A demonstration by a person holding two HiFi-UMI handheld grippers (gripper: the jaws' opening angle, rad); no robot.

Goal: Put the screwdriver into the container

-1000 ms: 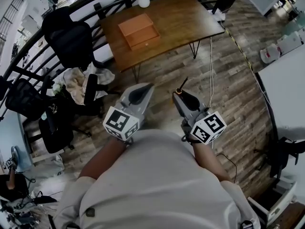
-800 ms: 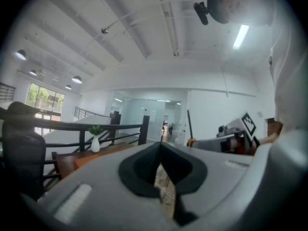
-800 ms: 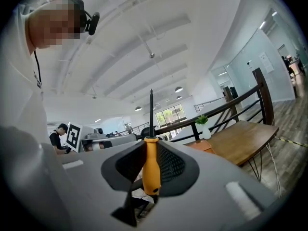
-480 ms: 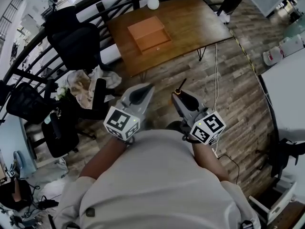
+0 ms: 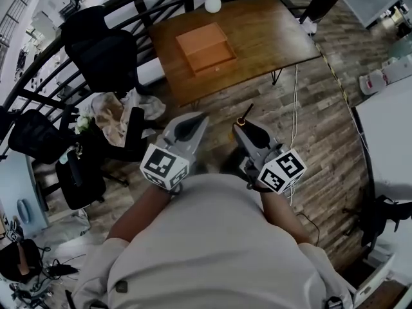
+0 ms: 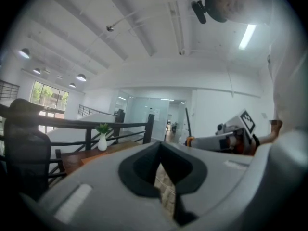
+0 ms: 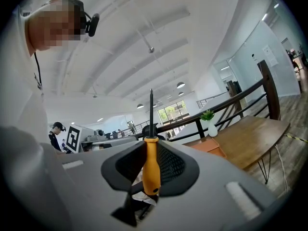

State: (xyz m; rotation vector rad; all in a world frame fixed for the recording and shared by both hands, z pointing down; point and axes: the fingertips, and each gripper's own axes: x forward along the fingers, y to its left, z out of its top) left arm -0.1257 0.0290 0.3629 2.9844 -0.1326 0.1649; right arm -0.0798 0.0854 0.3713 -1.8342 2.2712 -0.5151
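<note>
Overhead plus low views, common table (image 5: 270, 34)

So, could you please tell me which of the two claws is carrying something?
The right claw: it grips an orange-handled screwdriver, while the left claw is closed and empty.

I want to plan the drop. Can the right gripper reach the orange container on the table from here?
Probably not yet. The right gripper, shut on the screwdriver, is well short of the orange container on the wooden table; only bare floor lies between.
</note>
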